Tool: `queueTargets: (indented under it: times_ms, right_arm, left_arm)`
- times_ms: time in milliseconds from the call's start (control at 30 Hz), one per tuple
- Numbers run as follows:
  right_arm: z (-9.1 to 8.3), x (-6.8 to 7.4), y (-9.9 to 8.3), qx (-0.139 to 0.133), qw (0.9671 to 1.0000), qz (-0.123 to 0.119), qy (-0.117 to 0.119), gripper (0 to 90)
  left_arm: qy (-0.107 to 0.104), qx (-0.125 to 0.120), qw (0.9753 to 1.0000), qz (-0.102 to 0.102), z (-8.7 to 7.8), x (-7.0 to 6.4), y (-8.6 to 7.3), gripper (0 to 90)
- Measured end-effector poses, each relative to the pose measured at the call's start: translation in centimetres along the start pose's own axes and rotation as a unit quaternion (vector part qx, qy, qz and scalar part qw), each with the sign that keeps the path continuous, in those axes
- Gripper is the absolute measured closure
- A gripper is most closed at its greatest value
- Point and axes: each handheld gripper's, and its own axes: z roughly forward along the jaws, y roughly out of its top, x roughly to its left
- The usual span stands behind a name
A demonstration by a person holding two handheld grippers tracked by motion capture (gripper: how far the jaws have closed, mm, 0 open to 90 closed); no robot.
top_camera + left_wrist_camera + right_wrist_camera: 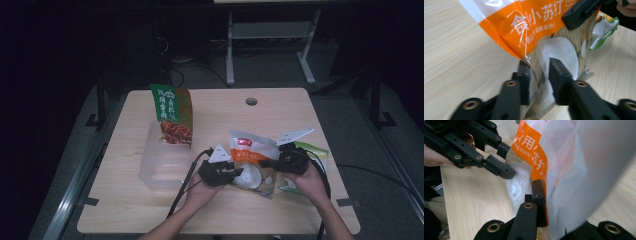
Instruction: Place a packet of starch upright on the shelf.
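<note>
Forearms come in from the near edge of the wooden table (150, 210), and that pale table is the biggest thing going, stretching away to a round cable hole (251, 101) at its far side. Next in size, left of centre, a clear plastic tub (160, 162) sits with a tall green-and-red snack bag (172, 115) standing upright in its far end. Now the action, near right: the orange-and-white pouch (252, 152) is lifted between both hands, its clear lower part showing white powder inside. From the left, the left gripper (235, 172) bites at the near-left corner of the pouch; in the left gripper view its two black jaws stand a little apart with the crinkled clear edge of the pouch (531, 30) running between them, touching the left jaw, so it straddles the film without a firm pinch. Over on the right, the right gripper (267, 163) meets the pouch from the other side; in the right gripper view one jaw presses flat against the orange band of the pouch (534, 147) while the film drapes over and hides the other jaw, so whether that claw is truly clamped I cannot tell. Smallest of the lot, a green-edged packet (315, 150) lies on the table just right of the right hand (310, 182), partly tucked under the gripper
</note>
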Motion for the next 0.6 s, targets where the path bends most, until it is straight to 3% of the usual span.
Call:
queueTargets:
  times_ms: [133,233,400,600]
  right_arm:
    - [-0.4,0.4,0.1,-0.014,0.9999,-0.006,0.004,89.4]
    - [-0.7,0.7,0.4,-0.014,0.9998,-0.014,-0.002,89.4]
    - [-1.0,1.0,0.8,-0.02,0.9994,-0.021,-0.015,89.5]
    - [-1.0,1.4,1.7,-0.017,0.9992,-0.029,-0.023,89.6]
  left_arm:
    - [-0.015,0.001,0.9998,-0.012,-0.6,-0.3,-0.4,54.2]
    - [-0.016,0.008,0.9998,-0.001,-1.1,-0.6,-0.8,48.3]
    - [-0.001,0.006,0.9999,0.013,-1.9,-1.3,-1.6,42.9]
    - [-0.008,-0.003,0.9998,0.019,-2.9,-1.8,-2.7,36.0]
